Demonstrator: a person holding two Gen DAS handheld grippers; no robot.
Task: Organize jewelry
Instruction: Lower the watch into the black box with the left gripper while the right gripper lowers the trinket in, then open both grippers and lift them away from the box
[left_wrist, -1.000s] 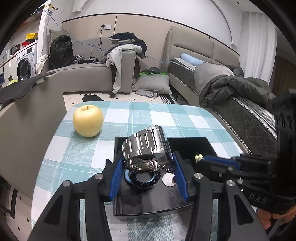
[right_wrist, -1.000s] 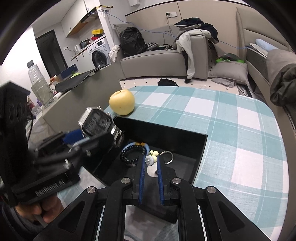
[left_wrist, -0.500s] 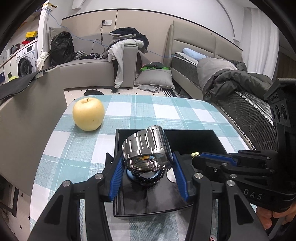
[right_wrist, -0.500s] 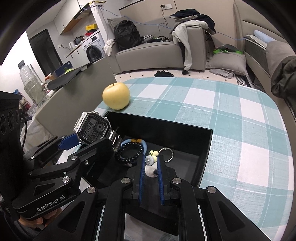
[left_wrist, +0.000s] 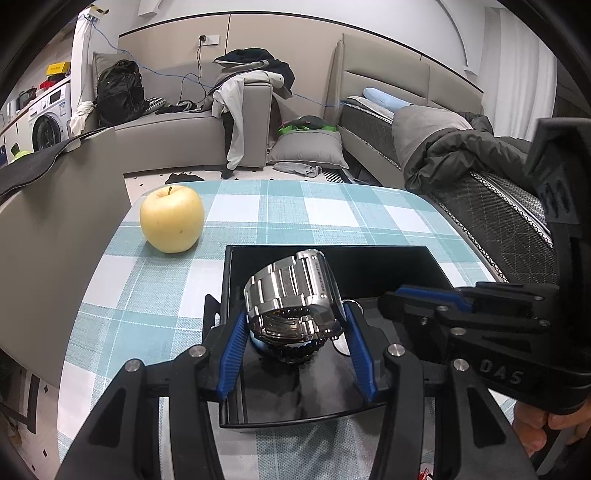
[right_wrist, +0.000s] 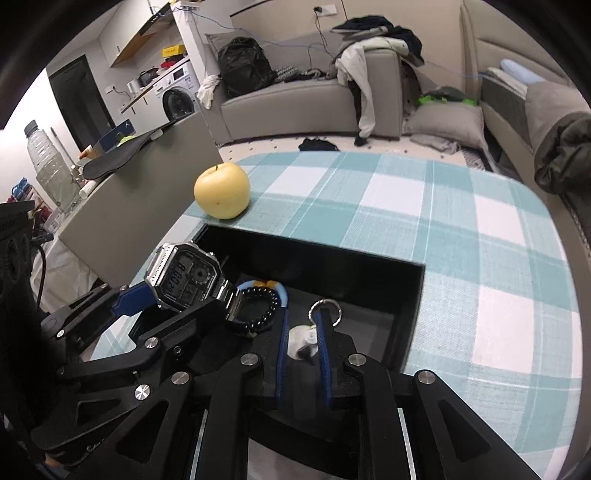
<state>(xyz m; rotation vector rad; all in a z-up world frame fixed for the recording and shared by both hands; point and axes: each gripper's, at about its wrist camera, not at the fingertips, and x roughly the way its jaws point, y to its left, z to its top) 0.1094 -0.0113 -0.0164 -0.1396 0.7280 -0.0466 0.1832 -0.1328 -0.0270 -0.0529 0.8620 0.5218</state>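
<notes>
Two grippers over one black tray (left_wrist: 391, 258) | left gripper (left_wrist: 293, 332): fingers pinching steel digital watch (left_wrist: 291, 295), held above tray | right gripper (right_wrist: 301, 341): fingers pinching small white keyring charm (right_wrist: 301, 341) inside tray | black bead bracelet (right_wrist: 258, 308) beside charm | yellow apple (left_wrist: 172, 218) on checked surface (right_wrist: 461, 236), near tray corner

**Colours and patterns on the table**

Teal-and-white checked tablecloth (right_wrist: 424, 206); pale yellow apple (left_wrist: 172, 219) at ten o'clock. Glossy black rectangular tray (left_wrist: 384, 258) holds a silver steel digital watch (right_wrist: 184, 277), black beaded bracelet (right_wrist: 258, 310), blue gripper pads (left_wrist: 231, 354).
</notes>
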